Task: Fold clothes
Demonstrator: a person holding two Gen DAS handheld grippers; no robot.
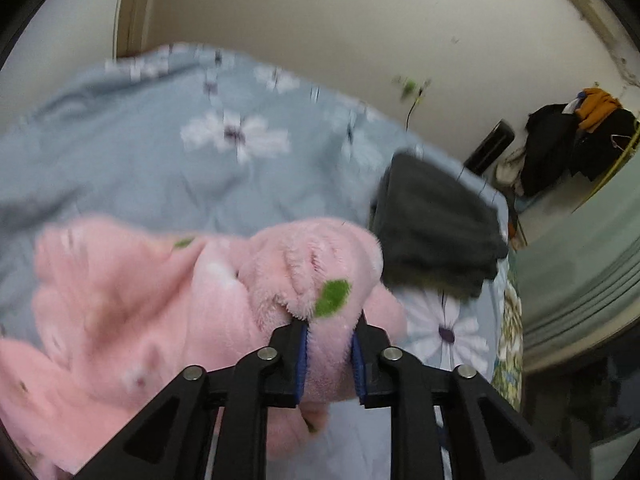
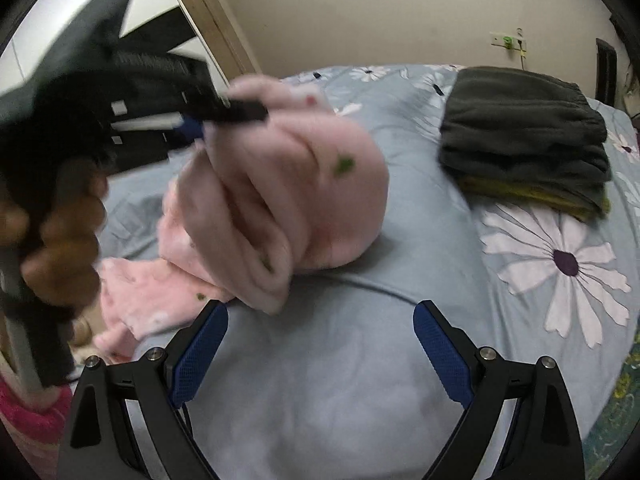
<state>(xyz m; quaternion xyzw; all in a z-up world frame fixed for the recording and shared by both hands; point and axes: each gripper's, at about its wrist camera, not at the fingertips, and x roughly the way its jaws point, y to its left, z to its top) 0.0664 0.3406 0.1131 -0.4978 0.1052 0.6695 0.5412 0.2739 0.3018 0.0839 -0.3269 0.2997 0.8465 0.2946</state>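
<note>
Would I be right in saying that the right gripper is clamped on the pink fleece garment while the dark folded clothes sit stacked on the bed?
Not quite: the left gripper is the one clamped on the pink fleece garment, as the left wrist view shows. The right gripper is open and empty. The dark folded clothes do sit stacked on the bed.

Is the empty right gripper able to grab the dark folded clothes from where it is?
Probably yes. The right gripper is open and empty, and only bare bedspread lies between it and the dark folded clothes. The pink garment, held by the left gripper, hangs off to the other side.
</note>
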